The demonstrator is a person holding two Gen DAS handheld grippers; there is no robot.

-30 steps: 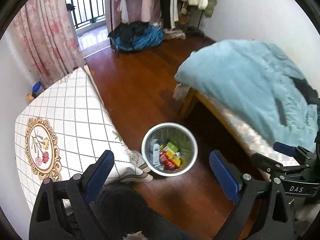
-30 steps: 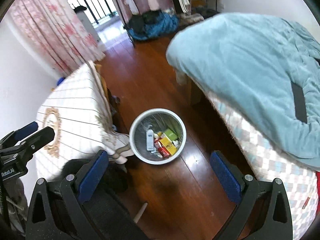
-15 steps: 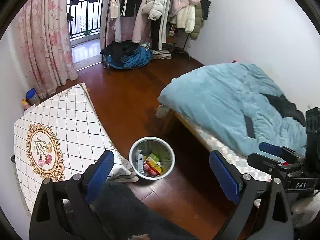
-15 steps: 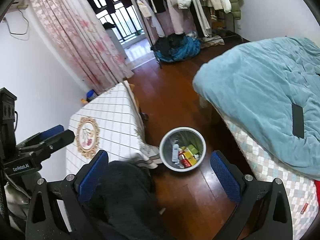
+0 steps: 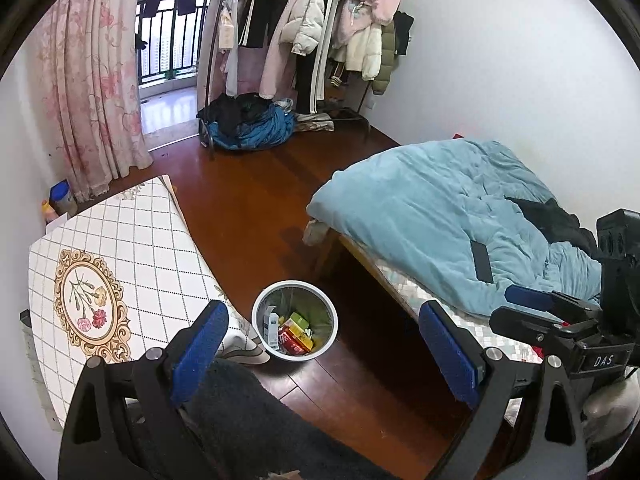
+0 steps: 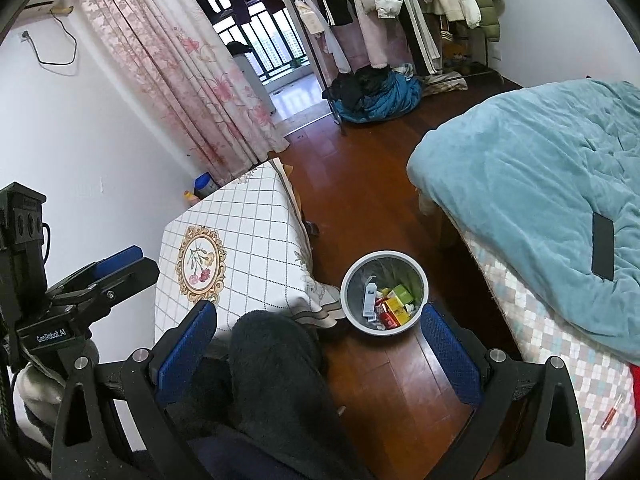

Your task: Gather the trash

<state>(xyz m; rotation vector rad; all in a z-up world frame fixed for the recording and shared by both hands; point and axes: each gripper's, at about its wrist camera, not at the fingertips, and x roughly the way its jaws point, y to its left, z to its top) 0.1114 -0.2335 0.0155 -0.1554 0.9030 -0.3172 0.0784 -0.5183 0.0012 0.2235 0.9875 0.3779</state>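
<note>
Both tools empty & spread wide: my left gripper (image 5: 324,344) at bottom of left view, right gripper (image 6: 320,340) at bottom of right view, nothing between the blue pads. Dark fuzzy lap/leg (image 6: 272,376) fills bottom centre, blocking part of the floor right under me. Just past it, centre frame, the trash bin (image 5: 295,321) sits on the wood floor w/ boxes and wrappers (image 5: 294,330) inside. Table w/ checked cloth (image 5: 120,264) presses close at lower left, cloth corner hanging beside the bin rim. Bed w/ blue blanket (image 5: 440,220) hems in the right. Far back, upper centre: clothes rack (image 5: 316,28), laundry heap (image 5: 248,124), pink curtain (image 5: 92,80) upper left.
</note>
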